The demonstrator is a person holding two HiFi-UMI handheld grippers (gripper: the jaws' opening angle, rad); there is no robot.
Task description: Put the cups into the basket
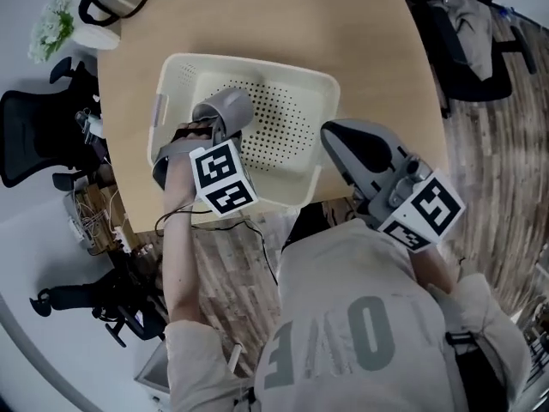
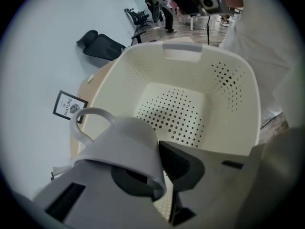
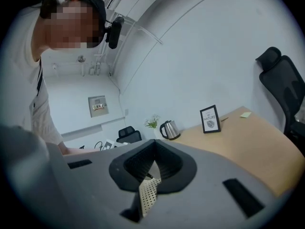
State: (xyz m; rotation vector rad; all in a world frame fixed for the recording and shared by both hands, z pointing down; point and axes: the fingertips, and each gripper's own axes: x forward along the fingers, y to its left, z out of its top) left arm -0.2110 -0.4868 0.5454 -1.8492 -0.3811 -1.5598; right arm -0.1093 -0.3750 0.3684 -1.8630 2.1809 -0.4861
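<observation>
The left gripper (image 1: 210, 131) is held out over one cream basket (image 1: 257, 63) at the centre of the head view, its jaws clenched on one grey cup (image 1: 225, 110), which is tipped with its handle at upper left. The right gripper (image 1: 339, 136) is held at the basket's right corner, jaws pressed together on nothing. On the worktop (image 1: 343, 33), "NATURE" is read on one framed sign (image 3: 210, 119), beside one kettle (image 3: 169, 129).

Pale grey short-sleeved T-shirt (image 1: 360, 316) with large darker grey letters (image 1: 343, 337) printed on it. Grey left claw (image 2: 157, 166) and right claw (image 3: 153, 168) each bear a black-and-white marker cube (image 1: 223, 177).
</observation>
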